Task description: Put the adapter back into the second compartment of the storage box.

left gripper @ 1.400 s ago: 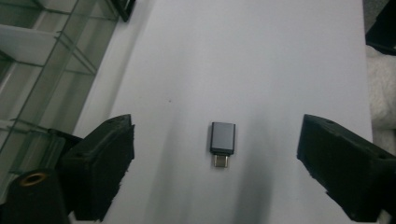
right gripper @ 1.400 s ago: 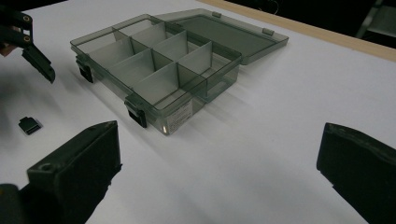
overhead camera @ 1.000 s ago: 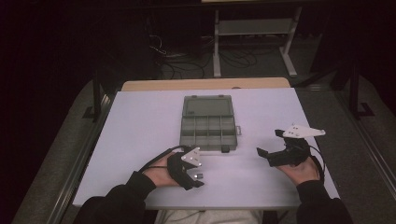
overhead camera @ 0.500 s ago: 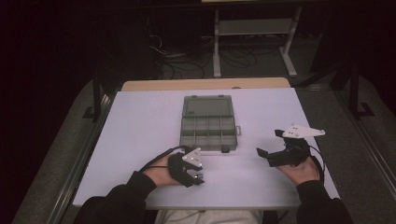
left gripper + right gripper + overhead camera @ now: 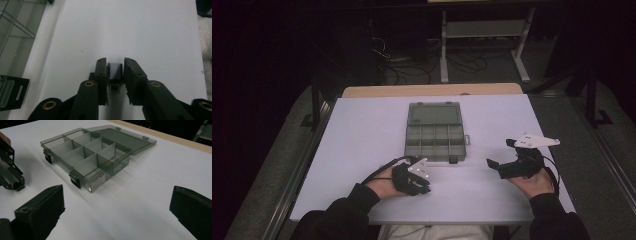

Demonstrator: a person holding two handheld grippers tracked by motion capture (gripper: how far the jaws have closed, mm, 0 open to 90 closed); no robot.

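**Left gripper clamps a small black adapter beside an open compartment box**

A white table (image 5: 362,140) spreads across the high view, with a strip of bare wood at its far edge. Near its middle sits a smoky, see-through compartment box (image 5: 435,137), its lid laid flat open toward the far side and its divided tray toward the person. From the right gripper view the compartments look bare, and two black latches show on the front wall of the box (image 5: 86,157).

The right gripper (image 5: 498,166) rests on the table to the right of the box, held in the person's right hand (image 5: 532,182); its jaws stand wide apart with only tabletop between them. The left gripper (image 5: 424,190) lies near the box's front left corner, in the left hand (image 5: 384,182).

Smallest is a black adapter (image 5: 114,71) with a metal plug end, pinched between the left gripper's jaws just above the white surface. In the right gripper view the same piece (image 5: 19,186) shows at the left gripper's tip.
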